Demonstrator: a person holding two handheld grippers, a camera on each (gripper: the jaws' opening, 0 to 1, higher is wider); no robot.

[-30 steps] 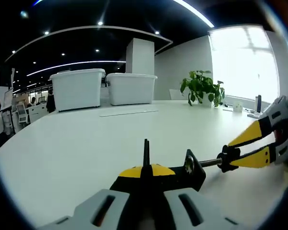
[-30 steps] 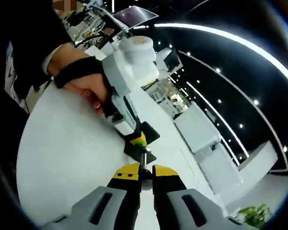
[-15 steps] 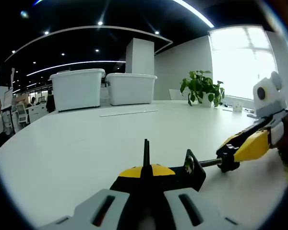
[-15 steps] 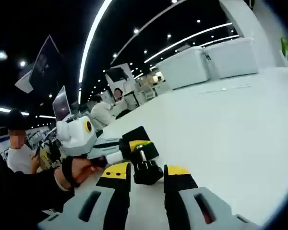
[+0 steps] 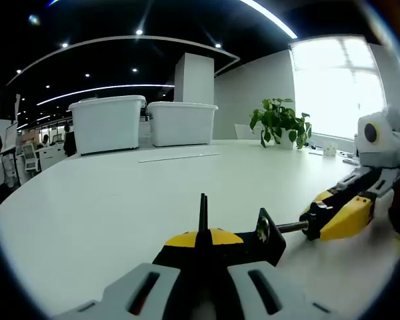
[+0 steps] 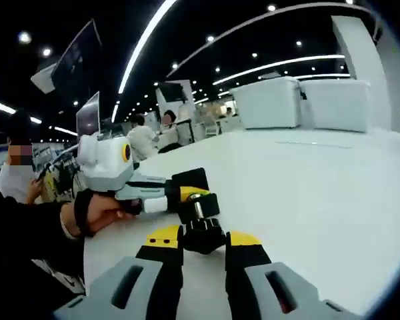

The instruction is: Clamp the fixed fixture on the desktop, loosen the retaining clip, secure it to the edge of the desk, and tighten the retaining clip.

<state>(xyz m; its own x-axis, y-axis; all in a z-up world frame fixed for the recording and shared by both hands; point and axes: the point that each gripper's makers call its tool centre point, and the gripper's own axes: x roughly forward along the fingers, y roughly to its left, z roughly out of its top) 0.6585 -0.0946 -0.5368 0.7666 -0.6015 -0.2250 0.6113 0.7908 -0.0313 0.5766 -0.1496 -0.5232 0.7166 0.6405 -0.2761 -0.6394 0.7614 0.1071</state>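
Observation:
My left gripper point(image 5: 201, 237) is shut on the black fixture point(image 5: 253, 244), which rests low over the white desktop point(image 5: 120, 200). A metal screw runs right from the fixture to a black knob point(image 5: 311, 220). My right gripper point(image 5: 328, 215) comes in from the right, its yellow-tipped jaws closed around that knob. In the right gripper view the knob point(image 6: 201, 233) sits gripped between my right gripper's point(image 6: 202, 240) yellow tips. Just beyond it the fixture point(image 6: 192, 181) is held by the left gripper point(image 6: 179, 195), which a hand point(image 6: 97, 210) carries.
Two white storage bins point(image 5: 107, 124) point(image 5: 182, 123) stand at the far side of the desk, with a potted plant point(image 5: 280, 121) by the bright window. The desk edge point(image 6: 87, 247) runs near the person's hand. Several people sit at desks in the background point(image 6: 143, 140).
My right gripper has rolled around the screw's axis while holding the knob, so its view has turned. The left gripper and the fixture have stayed still.

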